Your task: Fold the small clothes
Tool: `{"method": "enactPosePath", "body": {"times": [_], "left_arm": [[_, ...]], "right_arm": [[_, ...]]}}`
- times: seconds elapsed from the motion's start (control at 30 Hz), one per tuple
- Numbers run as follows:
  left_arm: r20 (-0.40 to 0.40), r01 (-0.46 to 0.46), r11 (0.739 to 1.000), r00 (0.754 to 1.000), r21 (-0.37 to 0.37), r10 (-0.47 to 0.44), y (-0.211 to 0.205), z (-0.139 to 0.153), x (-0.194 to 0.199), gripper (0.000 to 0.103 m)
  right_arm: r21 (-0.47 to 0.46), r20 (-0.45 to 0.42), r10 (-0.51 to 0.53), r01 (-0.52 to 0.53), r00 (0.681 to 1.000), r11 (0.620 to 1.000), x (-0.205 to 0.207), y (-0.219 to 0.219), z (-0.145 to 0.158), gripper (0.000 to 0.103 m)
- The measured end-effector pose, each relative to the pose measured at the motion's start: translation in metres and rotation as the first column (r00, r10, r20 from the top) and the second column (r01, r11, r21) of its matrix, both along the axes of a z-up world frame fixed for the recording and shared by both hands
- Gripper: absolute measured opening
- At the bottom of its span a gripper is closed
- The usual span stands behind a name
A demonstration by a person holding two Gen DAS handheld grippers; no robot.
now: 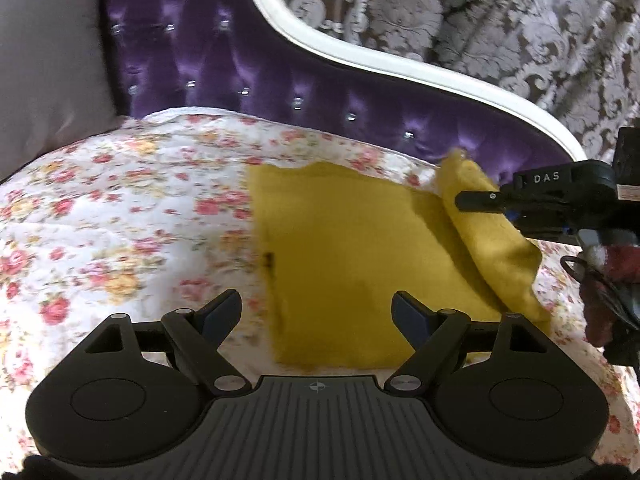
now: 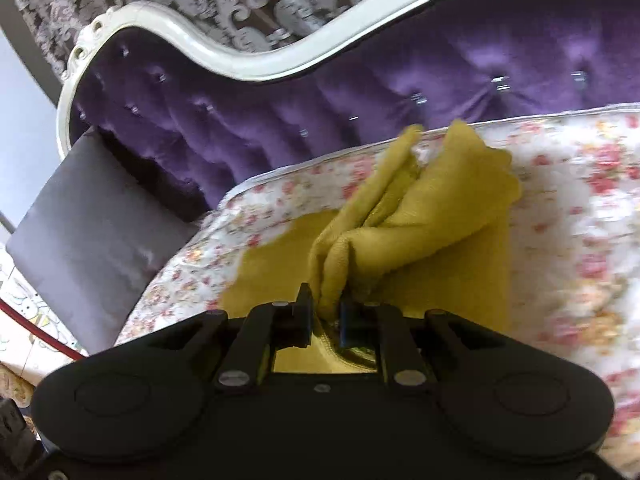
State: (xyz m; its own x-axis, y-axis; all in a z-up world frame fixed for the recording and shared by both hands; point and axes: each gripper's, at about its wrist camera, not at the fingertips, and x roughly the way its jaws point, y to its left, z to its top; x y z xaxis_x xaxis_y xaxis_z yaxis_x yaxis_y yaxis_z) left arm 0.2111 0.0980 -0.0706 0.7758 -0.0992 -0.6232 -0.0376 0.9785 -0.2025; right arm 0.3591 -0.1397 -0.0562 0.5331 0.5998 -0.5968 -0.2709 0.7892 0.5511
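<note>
Mustard-yellow knitted cloth (image 1: 352, 264) spread on floral quilted bedcover (image 1: 120, 208), one edge lifted.
Right tool (image 2: 326, 312) clamped on bunched yellow edge, raised above the flat part; left tool (image 1: 318, 312) spread wide, empty, over cloth's near edge.

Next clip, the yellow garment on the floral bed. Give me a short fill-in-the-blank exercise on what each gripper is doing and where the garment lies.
1. The right gripper is shut on an edge of the ____ garment.
2. The left gripper is ____, with nothing between its fingers.
3. The garment lies on a ____-patterned bedspread.
4. Behind the bed stands a tufted headboard of ____ colour.

Missing words: yellow; open; floral; purple
</note>
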Motion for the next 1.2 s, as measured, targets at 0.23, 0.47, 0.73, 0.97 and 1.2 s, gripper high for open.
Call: {"method": "enactPosePath", "body": {"times": [0.23, 0.47, 0.73, 0.97, 1.2], "left_arm": [[-0.012, -0.035, 0.999, 0.999, -0.030, 0.035, 0.029, -0.005, -0.009, 0.082], [-0.023, -0.051, 0.997, 0.998, -0.049, 0.050, 0.044, -0.009, -0.014, 0.082], [-0.029, -0.054, 0.996, 0.998, -0.070, 0.052, 0.053, -0.007, -0.016, 0.082], [-0.013, -0.032, 0.989, 0.999, -0.142, 0.031, 0.068, 0.015, 0.001, 0.082], [0.008, 0.006, 0.990, 1.000, -0.142, -0.005, 0.058, 0.043, 0.043, 0.082]], "right_arm": [[-0.013, -0.002, 0.064, -0.064, 0.998, 0.998, 0.003, 0.058, -0.006, 0.022], [-0.059, 0.017, 0.113, -0.112, 0.993, 0.992, -0.002, 0.095, -0.009, 0.022], [-0.127, 0.080, 0.228, -0.217, 0.970, 0.968, -0.015, 0.139, -0.013, 0.018], [-0.235, 0.231, 0.194, -0.139, 0.954, 0.962, -0.045, 0.115, 0.012, 0.076], [-0.433, 0.349, 0.242, -0.074, 0.905, 0.899, -0.093, 0.122, 0.010, 0.100]]}}
